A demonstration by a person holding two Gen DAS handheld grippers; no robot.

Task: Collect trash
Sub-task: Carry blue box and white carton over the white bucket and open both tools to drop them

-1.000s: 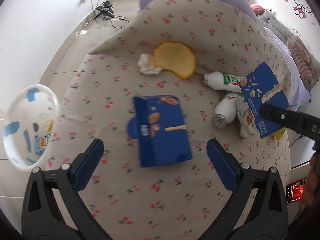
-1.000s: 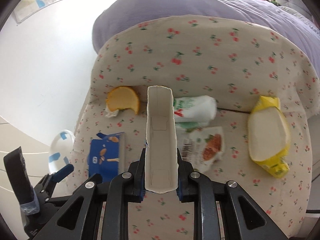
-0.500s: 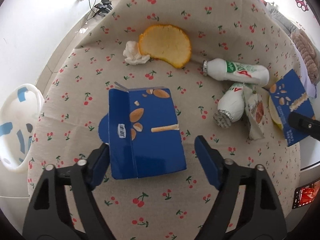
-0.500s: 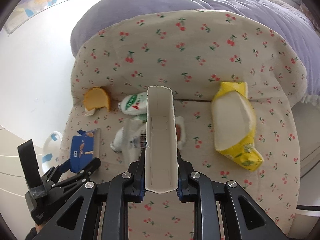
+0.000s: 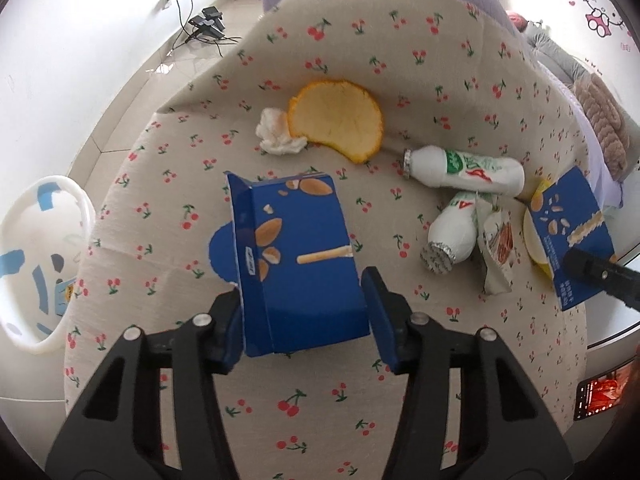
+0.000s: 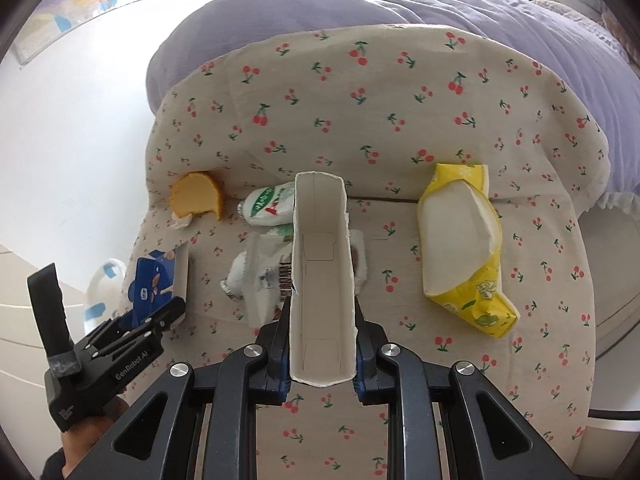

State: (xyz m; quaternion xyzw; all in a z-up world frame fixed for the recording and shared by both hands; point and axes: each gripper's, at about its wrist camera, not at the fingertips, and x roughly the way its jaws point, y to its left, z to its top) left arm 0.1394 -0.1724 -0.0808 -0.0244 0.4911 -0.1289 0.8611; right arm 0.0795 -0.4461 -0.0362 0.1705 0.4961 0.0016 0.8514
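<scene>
1. The left gripper is straddling the near end of a blue snack box lying on the cherry-print cover; its pads are sitting at the box's sides, and I cannot tell whether they are pressing.
2. The right gripper is clamping a second box, open end facing the camera.
3. Orange peel, a tissue wad and two white bottles are lying farther off.
4. A white bin is standing at left.

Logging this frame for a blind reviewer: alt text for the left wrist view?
The left tool straddles a blue snack box on a cherry-print cloth. Beyond lie an orange peel, crumpled tissue and two white bottles.
</scene>
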